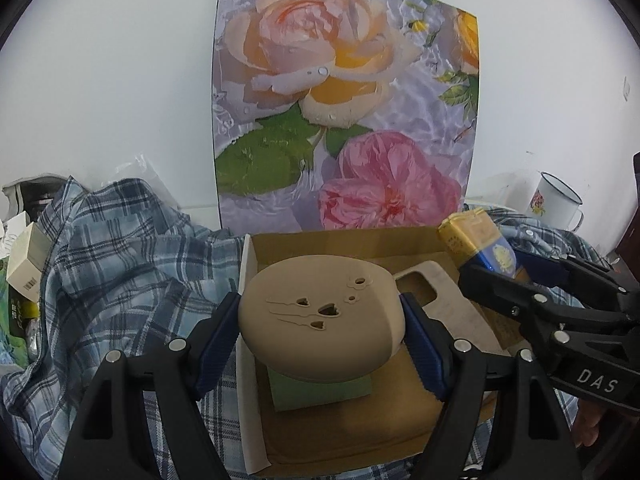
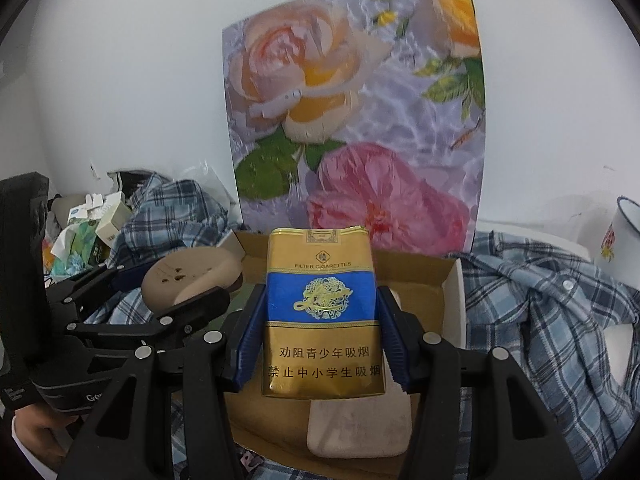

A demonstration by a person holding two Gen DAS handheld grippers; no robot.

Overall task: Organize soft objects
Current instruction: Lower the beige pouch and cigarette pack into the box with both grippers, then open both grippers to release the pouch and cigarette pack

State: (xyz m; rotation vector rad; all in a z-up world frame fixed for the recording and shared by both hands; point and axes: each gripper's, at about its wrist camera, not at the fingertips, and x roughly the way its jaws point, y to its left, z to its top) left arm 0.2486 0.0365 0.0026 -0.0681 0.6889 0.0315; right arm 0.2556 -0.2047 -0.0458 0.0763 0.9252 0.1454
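Observation:
My left gripper (image 1: 320, 328) is shut on a round beige soft case (image 1: 320, 320) with heart cut-outs, held above an open cardboard box (image 1: 344, 240). A green pad (image 1: 320, 394) and a beige phone case (image 1: 440, 300) lie in the box. My right gripper (image 2: 320, 332) is shut on a gold and blue cigarette pack (image 2: 322, 312), upright over the same box (image 2: 416, 272). The pack also shows in the left wrist view (image 1: 484, 244), at the right. The beige case and the left gripper show in the right wrist view (image 2: 188, 280), at the left.
A blue plaid shirt (image 1: 120, 264) lies crumpled around the box on both sides (image 2: 540, 320). A floral board (image 1: 344, 100) leans on the wall behind. An enamel mug (image 1: 554, 200) stands at the right. Small boxes and packets (image 1: 24, 264) pile at the left.

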